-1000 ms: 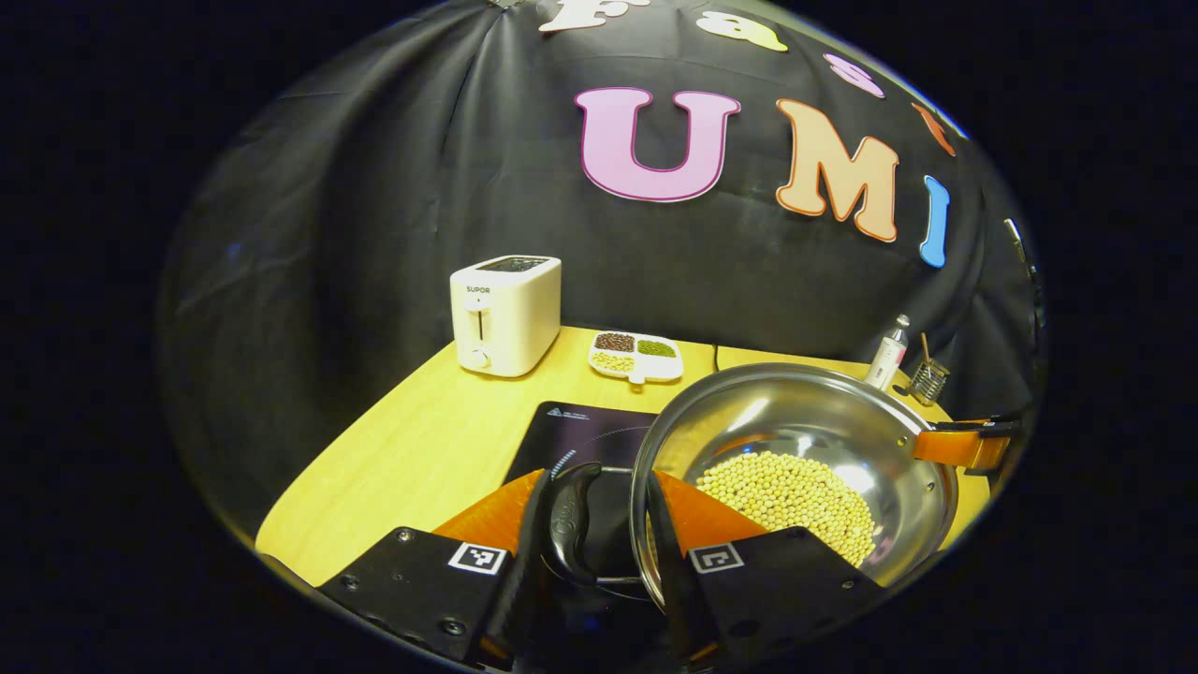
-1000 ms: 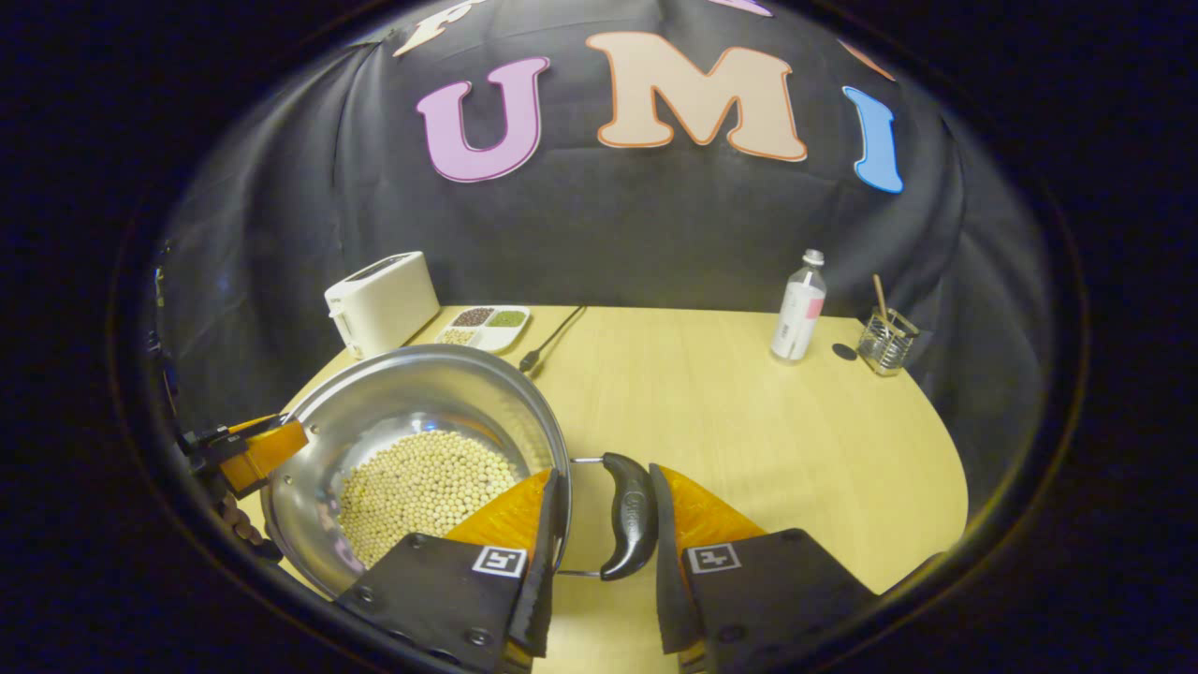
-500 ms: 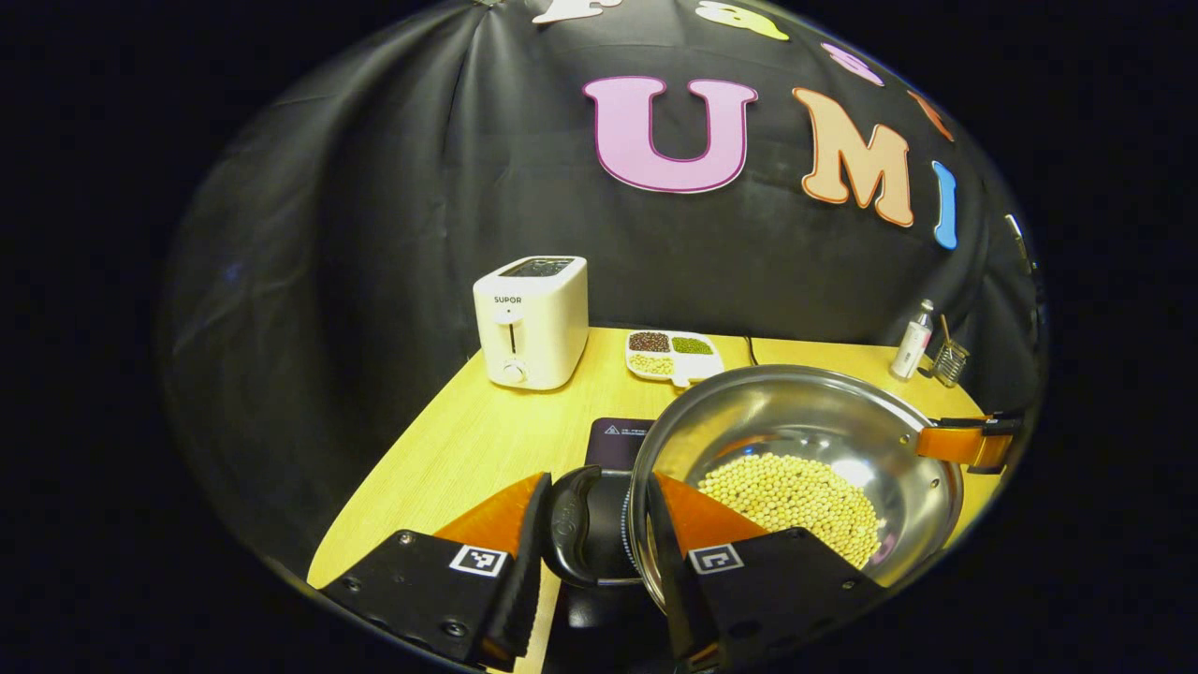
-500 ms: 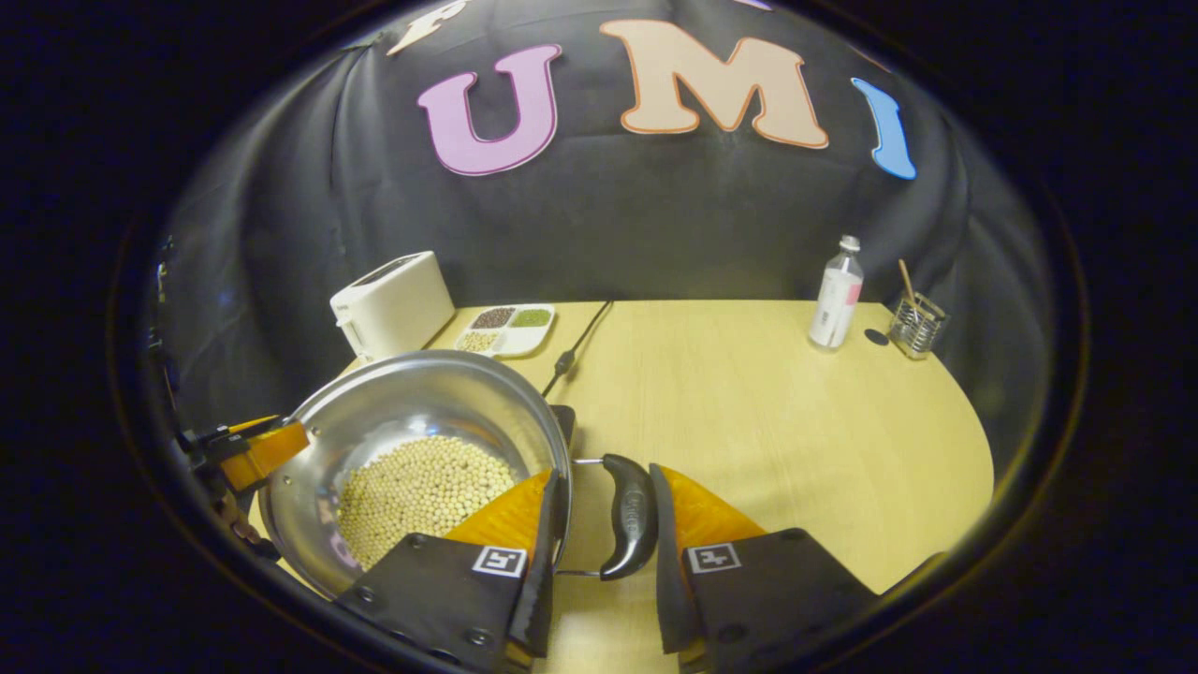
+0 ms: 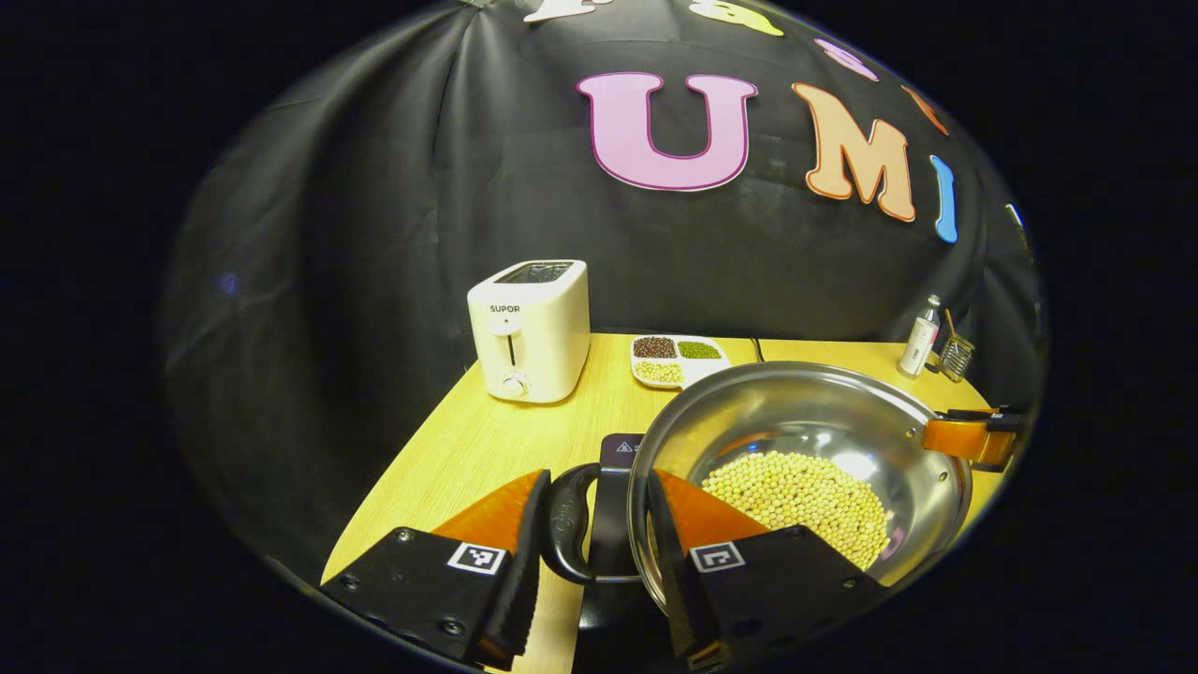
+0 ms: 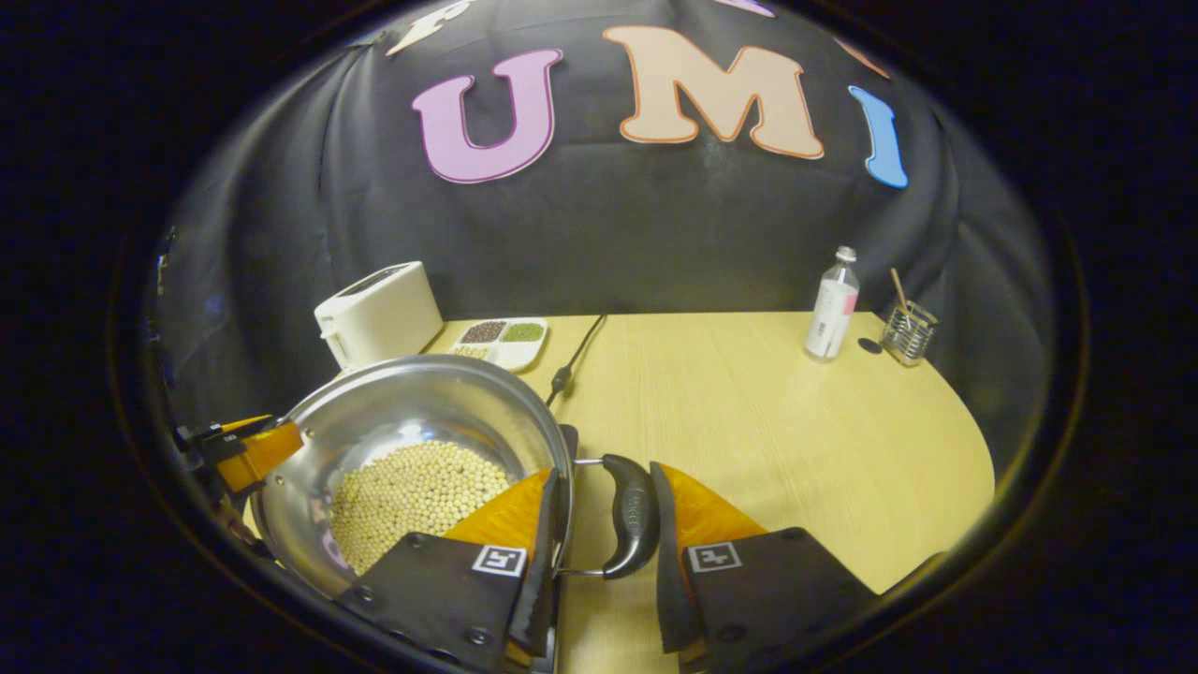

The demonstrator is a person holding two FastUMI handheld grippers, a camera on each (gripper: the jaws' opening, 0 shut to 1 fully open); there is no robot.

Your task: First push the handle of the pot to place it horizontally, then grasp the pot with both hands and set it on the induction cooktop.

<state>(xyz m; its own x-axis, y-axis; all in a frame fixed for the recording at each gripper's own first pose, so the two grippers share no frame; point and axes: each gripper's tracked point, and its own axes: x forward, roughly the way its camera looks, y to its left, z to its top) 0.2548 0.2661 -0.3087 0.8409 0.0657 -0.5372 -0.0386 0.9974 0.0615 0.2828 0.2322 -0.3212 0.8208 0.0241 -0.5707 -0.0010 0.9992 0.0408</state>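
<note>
Left gripper view has the left tongs straddling the pot's near handle, one finger outside the loop and one against the pot wall, so the loop sits between them; they look clamped on it, though contact on the outer side is hard to confirm. Across the rim, the right tongs hold the far side. Right gripper view gives the mirror picture: the right tongs bracket the other handle, with the left tongs on the opposite edge. A grip on both sides keeps the pot level, which matters because it carries a layer of beans that would slide or spill if it tipped.

Judging by the dark cooktop showing just under and beside the pot's left edge, the pot is over or on the cooktop; whether it rests there or hangs above I cannot tell.

All this sits on a pale wood bench. Toward the back stand a toaster, a divided dish of grains, a bottle and a wire holder, and a cord runs back from the cooktop. Black cloth closes the booth behind.
</note>
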